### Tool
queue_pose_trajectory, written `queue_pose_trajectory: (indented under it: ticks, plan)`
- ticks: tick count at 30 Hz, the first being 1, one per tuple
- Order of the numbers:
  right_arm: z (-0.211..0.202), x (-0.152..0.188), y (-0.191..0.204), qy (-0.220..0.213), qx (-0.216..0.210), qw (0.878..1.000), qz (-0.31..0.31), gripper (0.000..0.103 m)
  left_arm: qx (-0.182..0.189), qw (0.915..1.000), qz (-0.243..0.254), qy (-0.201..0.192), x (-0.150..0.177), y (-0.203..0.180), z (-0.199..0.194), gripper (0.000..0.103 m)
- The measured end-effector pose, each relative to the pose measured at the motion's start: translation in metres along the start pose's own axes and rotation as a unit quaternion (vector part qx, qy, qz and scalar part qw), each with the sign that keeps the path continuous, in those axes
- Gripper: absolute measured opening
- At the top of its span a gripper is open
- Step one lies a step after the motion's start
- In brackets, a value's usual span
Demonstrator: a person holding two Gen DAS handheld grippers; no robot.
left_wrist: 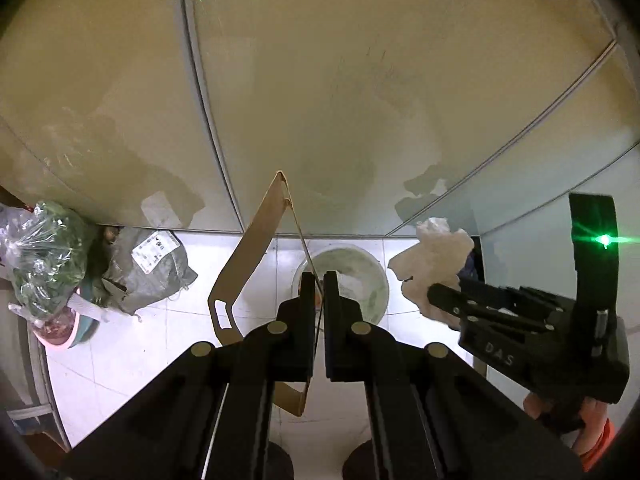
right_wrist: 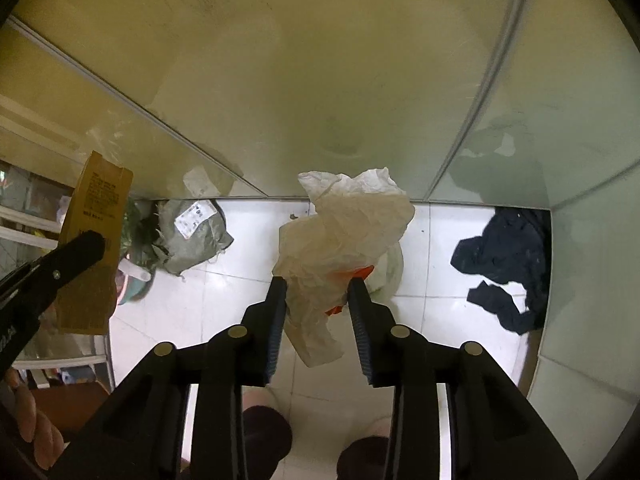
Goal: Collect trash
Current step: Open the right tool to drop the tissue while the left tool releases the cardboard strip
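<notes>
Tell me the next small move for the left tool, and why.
Probably open the left tool to drop the flat cardboard box. It is clamped shut on the box, and the white bin sits on the floor right beyond its tips, so the box should fall in or beside it.

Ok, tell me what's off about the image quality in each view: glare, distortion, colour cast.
Left wrist view: a green lens flare blooms at the right edge, and fisheye bends the glass panel seams into arcs. Right wrist view: a yellow-green cast over the glass wall, faint reflections low in it, dark vignette in the corners.
</notes>
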State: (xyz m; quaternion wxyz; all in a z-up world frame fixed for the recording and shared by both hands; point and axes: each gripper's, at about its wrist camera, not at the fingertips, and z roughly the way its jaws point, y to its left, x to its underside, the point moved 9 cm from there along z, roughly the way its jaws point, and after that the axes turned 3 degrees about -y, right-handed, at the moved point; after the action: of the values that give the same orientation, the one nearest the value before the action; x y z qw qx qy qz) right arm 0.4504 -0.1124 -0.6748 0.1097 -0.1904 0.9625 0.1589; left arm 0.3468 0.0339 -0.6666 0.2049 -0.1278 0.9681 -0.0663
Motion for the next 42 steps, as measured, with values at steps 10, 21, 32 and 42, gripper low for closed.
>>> queue_pose_trajectory:
  ticks: [10,21,32,42]
  plan:
    - [-0.001,-0.010,-0.009,-0.011,-0.005,1.000,0.019,0.054,0.022,0.9993,0.018,0.024,-0.001,-0.021,0.029,0.002]
    - [-0.053,-0.020,-0.036,-0.056,0.033,0.997,0.039,0.054,0.051,0.9956,0.028,0.073,0.005,-0.064,0.051,0.039]
    - [-0.112,-0.024,-0.027,-0.079,0.035,0.995,0.047,0.054,0.040,0.9965,0.047,0.056,-0.017,-0.073,-0.030,0.039]
    - [-0.260,-0.050,0.034,-0.152,0.035,0.987,0.039,0.054,0.048,0.9958,0.065,-0.043,-0.098,-0.079,-0.215,0.039]
